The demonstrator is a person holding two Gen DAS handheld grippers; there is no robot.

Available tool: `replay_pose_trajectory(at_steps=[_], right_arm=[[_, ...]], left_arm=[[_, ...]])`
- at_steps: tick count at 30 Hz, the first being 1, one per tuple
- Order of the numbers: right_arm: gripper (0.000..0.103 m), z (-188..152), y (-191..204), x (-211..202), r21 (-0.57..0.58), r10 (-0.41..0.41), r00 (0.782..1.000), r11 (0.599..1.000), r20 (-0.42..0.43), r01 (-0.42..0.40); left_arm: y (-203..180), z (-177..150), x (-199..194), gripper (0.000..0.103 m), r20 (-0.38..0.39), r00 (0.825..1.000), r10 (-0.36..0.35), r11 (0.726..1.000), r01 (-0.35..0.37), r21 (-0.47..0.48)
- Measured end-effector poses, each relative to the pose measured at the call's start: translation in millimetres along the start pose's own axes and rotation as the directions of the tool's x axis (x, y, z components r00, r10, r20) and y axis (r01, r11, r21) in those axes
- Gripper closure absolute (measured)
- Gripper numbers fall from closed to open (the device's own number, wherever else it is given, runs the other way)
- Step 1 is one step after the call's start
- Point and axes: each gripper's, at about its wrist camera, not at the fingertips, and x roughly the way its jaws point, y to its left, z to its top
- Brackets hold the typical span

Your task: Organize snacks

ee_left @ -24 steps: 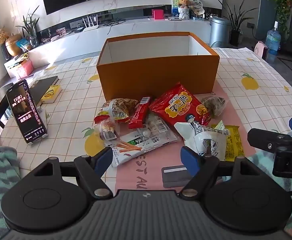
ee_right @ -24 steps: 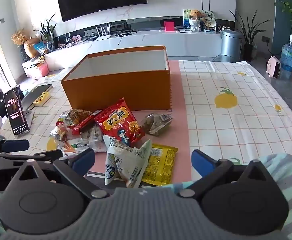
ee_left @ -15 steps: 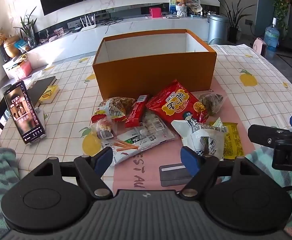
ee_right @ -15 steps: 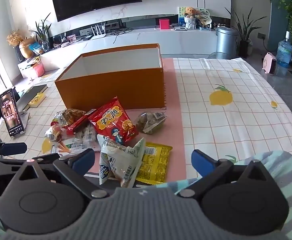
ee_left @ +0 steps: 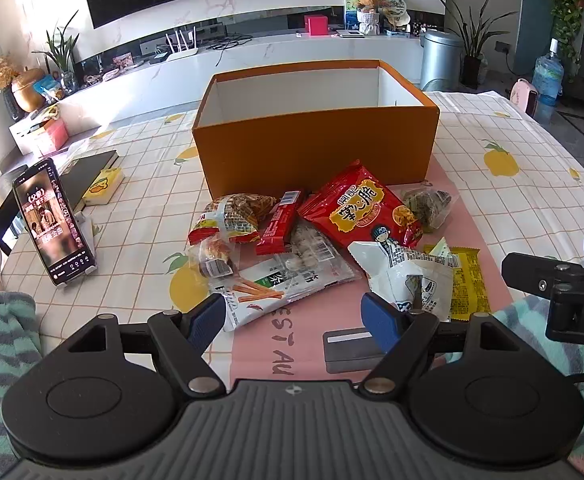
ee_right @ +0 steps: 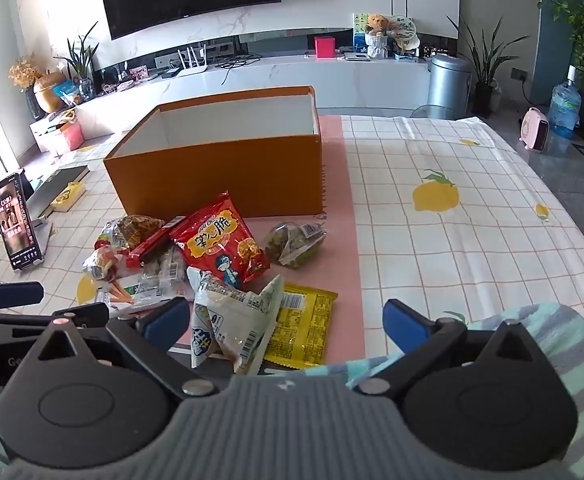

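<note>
Fingers of the left gripper (ee_left: 294, 314) stand wide apart over the near edge of the snack pile, holding nothing; those of the right gripper (ee_right: 287, 320) are spread just as wide, with the white packet (ee_right: 231, 320) lying loose on the tabletop (ee_right: 452, 240) between them. No snack looks packed yet, so this seems the opening reach. Next move likely calls for lowering onto one packet, pinching it and lifting it into the orange box (ee_left: 316, 148). Snacks lie heaped in front of the box: a red bag (ee_left: 362, 210), a yellow packet (ee_right: 308, 328), crinkly and overlapping.
</note>
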Motion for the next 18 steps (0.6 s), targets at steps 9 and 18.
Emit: replay_pose_trajectory(at_steps=[9, 18], right_arm=[[0.004, -0.7, 0.2, 0.0, -0.001, -0.001, 1.0, 1.0, 0.0, 0.001], [0.004, -0.4, 0.9, 0.3, -0.005, -0.002, 1.0, 1.0, -0.002, 0.002]], left_arm=[[1.1, 0.6, -0.2, 0.013, -0.002, 1.0, 0.0, 1.0, 0.0, -0.004], [3.0, 1.4, -1.9, 0.013, 0.002, 1.0, -0.003, 1.0, 0.003, -0.008]])
